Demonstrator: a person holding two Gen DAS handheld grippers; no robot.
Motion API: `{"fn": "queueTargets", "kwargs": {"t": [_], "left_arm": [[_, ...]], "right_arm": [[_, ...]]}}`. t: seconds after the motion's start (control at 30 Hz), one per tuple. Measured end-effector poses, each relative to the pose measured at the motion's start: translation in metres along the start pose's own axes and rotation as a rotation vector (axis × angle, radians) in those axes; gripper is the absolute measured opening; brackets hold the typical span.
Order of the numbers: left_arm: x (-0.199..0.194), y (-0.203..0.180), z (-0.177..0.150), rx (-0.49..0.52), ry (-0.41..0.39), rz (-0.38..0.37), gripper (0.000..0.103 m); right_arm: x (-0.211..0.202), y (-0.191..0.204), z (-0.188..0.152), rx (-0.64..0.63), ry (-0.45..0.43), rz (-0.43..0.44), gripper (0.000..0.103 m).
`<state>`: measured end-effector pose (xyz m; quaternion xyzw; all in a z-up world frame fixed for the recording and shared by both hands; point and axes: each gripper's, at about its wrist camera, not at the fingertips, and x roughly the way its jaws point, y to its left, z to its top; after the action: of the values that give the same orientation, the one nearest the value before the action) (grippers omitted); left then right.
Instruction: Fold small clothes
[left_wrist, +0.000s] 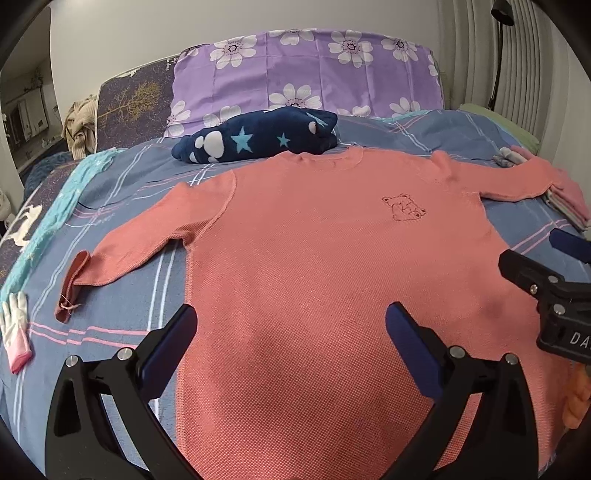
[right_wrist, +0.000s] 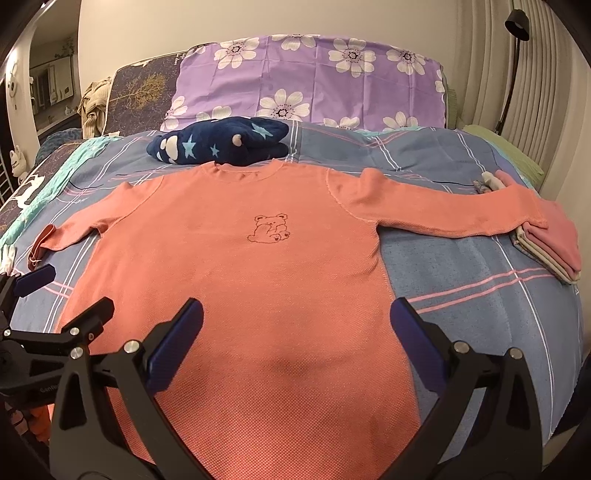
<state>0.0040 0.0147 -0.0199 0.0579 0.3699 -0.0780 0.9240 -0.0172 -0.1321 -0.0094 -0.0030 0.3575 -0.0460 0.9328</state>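
A salmon-pink long-sleeved shirt (left_wrist: 314, 258) (right_wrist: 258, 266) with a small bear outline on the chest lies flat, face up, on the bed, both sleeves spread out. Its left cuff (left_wrist: 70, 291) is turned up. My left gripper (left_wrist: 291, 332) hovers open over the shirt's lower left part, nothing between its blue-padded fingers. My right gripper (right_wrist: 295, 328) hovers open over the lower right part, also empty. Each gripper shows at the edge of the other's view: the right gripper (left_wrist: 554, 266), the left gripper (right_wrist: 66, 291).
A folded navy star-print garment (left_wrist: 258, 138) (right_wrist: 218, 144) lies just beyond the collar. A stack of folded clothes (right_wrist: 546, 243) (left_wrist: 565, 203) sits under the right cuff. A white-and-pink glove (left_wrist: 14, 328) lies at the left. The purple floral pillow (left_wrist: 306, 74) stands at the head of the blue plaid bedspread (right_wrist: 461, 273).
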Motion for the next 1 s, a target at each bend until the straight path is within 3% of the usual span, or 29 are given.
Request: {"fn": "queueTargets", "kwargs": {"t": [0.37,1.0], "left_arm": [[0.000,0.009,-0.001,-0.029,-0.012,-0.033,0.102],[-0.003,0.037,0.000,-0.057,-0.045,0.023,0.102]], "right_arm": [[0.001,0.004,-0.001,-0.013,0.006,-0.002,0.101],[0.008,0.012,0.003,-0.044,0.018,-0.023,0.101]]}}
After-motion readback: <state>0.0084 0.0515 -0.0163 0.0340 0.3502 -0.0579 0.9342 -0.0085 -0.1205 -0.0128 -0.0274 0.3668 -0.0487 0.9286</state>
